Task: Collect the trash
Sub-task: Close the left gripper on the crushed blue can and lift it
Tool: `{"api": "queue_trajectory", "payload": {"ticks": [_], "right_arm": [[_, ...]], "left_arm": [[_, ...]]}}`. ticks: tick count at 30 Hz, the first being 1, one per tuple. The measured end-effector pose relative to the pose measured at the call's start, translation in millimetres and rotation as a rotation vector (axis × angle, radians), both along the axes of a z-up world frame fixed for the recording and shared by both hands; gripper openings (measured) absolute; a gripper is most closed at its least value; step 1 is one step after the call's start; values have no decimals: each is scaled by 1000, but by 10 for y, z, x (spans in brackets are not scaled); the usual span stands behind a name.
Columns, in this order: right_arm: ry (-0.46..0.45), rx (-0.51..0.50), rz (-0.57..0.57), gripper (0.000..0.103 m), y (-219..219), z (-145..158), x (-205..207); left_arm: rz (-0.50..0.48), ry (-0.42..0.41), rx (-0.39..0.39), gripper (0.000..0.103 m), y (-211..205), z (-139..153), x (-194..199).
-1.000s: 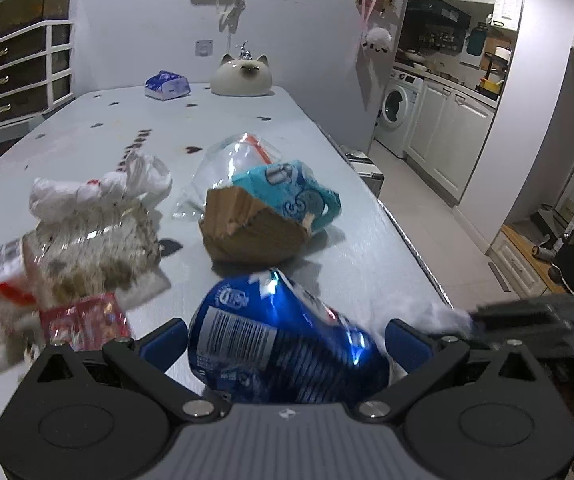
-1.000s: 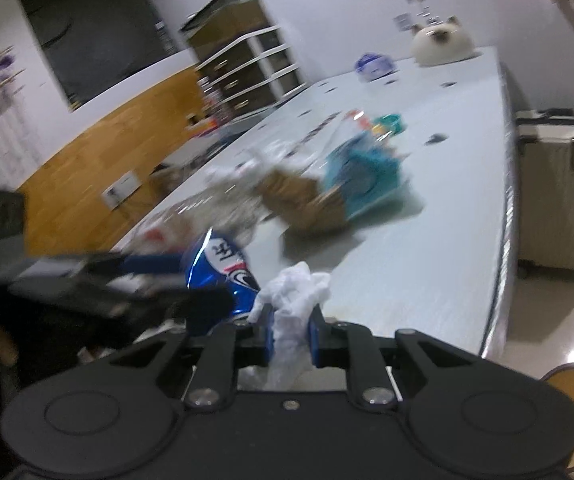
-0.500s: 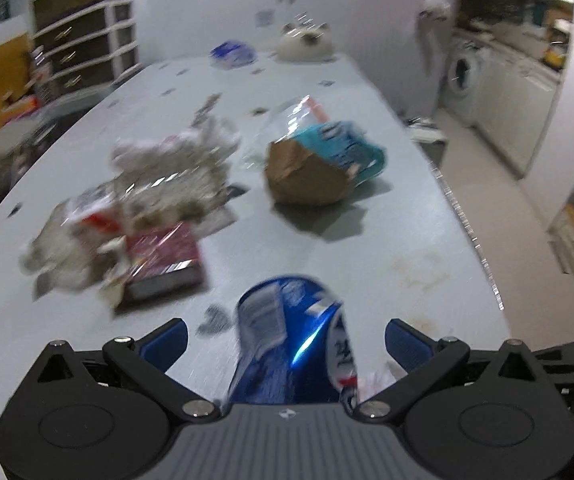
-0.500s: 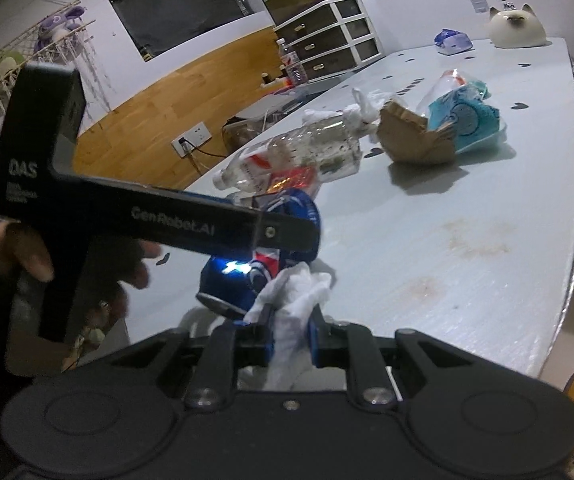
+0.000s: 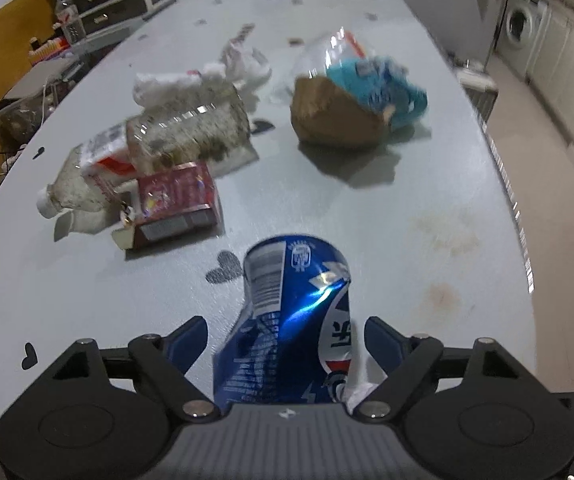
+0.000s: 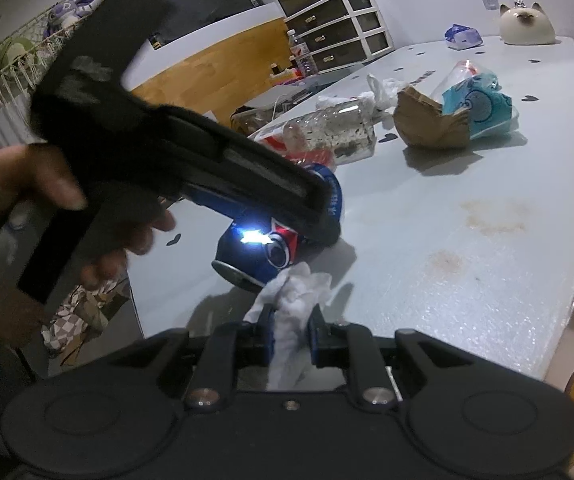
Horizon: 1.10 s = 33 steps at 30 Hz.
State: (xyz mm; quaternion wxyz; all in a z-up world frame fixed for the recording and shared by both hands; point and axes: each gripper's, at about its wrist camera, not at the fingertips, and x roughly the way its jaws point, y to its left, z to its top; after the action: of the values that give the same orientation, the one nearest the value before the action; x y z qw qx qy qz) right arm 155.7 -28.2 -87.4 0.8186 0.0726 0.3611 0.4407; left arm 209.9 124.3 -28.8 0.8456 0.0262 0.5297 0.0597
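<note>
Left gripper [image 5: 287,342]: jaws just narrowing around can [image 5: 291,320], contact unclear. Right gripper [image 6: 290,330] clamps tissue [image 6: 293,300]. Bottle [image 5: 155,148]: dirty residue inside.

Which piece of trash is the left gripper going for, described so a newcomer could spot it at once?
Start at the long pale table and come to its near end, apart from the pile of bottles and wrappers further up. There a dented blue can lies on its side between the jaws of the left gripper, which have just been closing around it. It is the only shiny blue metal item there, with a white barcode panel.
</note>
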Motion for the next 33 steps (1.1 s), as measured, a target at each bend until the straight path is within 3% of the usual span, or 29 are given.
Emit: {"api": "queue_trajectory", "payload": {"ticks": [5, 14, 28, 33], "right_arm": [[-8, 2, -32, 17, -116, 34, -38], [-32, 0, -109, 17, -316, 103, -61], [-117, -41, -187, 17, -388, 276, -116], [-162, -59, -208, 17, -400, 372, -185]], "left_arm": [[39, 45, -1, 65, 23, -139, 23], [44, -86, -115, 53, 163, -16, -262], [24, -227, -162, 50, 200, 1, -742], [17, -322, -156, 49, 170, 111, -918]]}}
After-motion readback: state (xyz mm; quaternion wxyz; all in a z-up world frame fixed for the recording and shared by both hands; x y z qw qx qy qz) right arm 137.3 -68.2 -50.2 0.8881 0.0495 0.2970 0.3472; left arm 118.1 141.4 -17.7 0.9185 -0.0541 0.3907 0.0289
